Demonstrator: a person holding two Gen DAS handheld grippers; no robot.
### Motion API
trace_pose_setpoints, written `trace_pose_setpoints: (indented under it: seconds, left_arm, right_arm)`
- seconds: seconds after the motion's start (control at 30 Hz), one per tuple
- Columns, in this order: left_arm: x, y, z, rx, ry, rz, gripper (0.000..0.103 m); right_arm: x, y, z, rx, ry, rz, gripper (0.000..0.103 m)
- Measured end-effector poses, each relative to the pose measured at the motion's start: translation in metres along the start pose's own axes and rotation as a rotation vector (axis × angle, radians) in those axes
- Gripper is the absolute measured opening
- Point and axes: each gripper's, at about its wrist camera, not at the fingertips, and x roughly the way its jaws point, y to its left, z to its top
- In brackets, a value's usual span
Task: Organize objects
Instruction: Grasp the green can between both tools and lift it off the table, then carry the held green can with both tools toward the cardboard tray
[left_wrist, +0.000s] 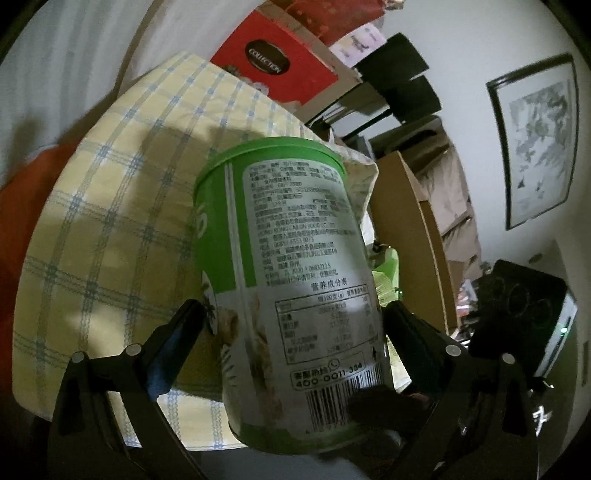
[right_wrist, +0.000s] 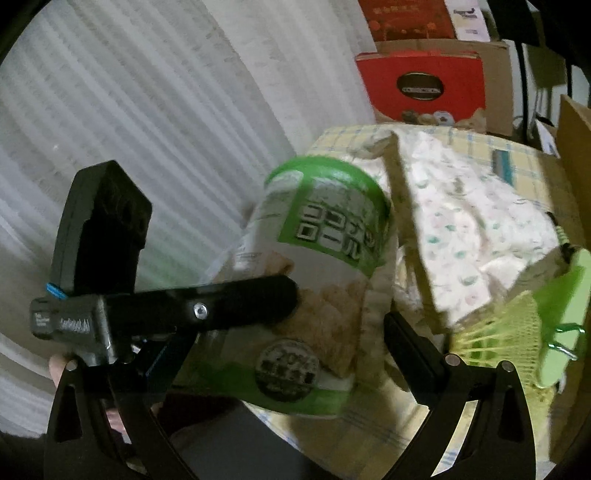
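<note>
green-and-white snack can (left_wrist: 295, 280) | lid on, label printed | tilted, held off the surface | above the yellow checked cloth (left_wrist: 110, 221)

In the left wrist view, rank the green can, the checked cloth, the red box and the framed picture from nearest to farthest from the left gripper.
1. Green can, between the left gripper's jaws.
2. Checked cloth, just behind, left.
3. Red box, beyond the cloth, top.
4. Framed picture, on the far wall, right.
</note>
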Motion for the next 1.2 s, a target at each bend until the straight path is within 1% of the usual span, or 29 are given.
trace_pose_setpoints:
  seconds: [0.03,0.07,0.1,0.2,0.27,0.37,0.4,0.53,0.6,0.8,0.87,0.93,1.03,1.2]
  left_arm:
    - [-0.001,0.002,0.000,-0.006,-0.001,-0.006,0.097]
    - [-0.003,0.002,0.003,-0.011,-0.004,-0.016,0.095]
    - [-0.004,0.002,0.003,-0.013,-0.005,-0.022,0.093]
    - [-0.007,0.002,0.004,-0.006,-0.010,-0.010,0.093]
    - [-0.009,0.003,0.005,-0.007,-0.012,-0.003,0.093]
    - [-0.009,0.008,0.005,-0.024,-0.010,-0.012,0.093]
    - [-0.009,0.009,0.005,-0.029,-0.008,-0.017,0.093]
    - [-0.011,0.012,0.005,-0.038,-0.013,-0.024,0.094]
    - [-0.012,0.016,0.006,-0.044,-0.014,-0.030,0.095]
    - [-0.016,0.020,0.008,-0.050,-0.015,-0.038,0.096]
    - [-0.016,0.021,0.010,-0.047,-0.014,-0.037,0.096]
    - [-0.016,0.021,0.011,-0.045,-0.012,-0.040,0.096]
    - [-0.014,0.023,0.013,-0.047,-0.004,-0.052,0.096]
    - [-0.010,0.022,0.015,-0.041,0.013,-0.059,0.097]
  right_arm:
    - [-0.003,0.000,-0.001,-0.004,-0.005,-0.012,0.101]
    - [-0.005,0.001,-0.002,-0.010,-0.010,-0.027,0.101]
    - [-0.009,0.002,-0.002,-0.024,-0.018,-0.058,0.101]
    - [-0.022,0.006,-0.004,-0.052,-0.027,-0.129,0.101]
    - [-0.033,0.006,-0.006,-0.062,-0.060,-0.139,0.101]
    - [-0.047,0.006,-0.004,-0.061,-0.096,-0.090,0.101]
    - [-0.048,0.006,-0.004,-0.064,-0.097,-0.065,0.101]
    - [-0.041,0.012,0.000,-0.084,-0.089,-0.022,0.099]
    - [-0.032,0.017,0.001,-0.091,-0.082,0.014,0.098]
    - [-0.008,0.026,-0.005,-0.073,-0.020,0.067,0.098]
    - [0.001,0.027,-0.002,-0.071,-0.003,0.069,0.099]
    - [0.007,0.028,-0.001,-0.077,0.001,0.037,0.099]
    - [0.014,0.024,0.000,-0.054,0.014,0.036,0.101]
    - [0.029,0.020,-0.001,-0.038,0.046,0.002,0.103]
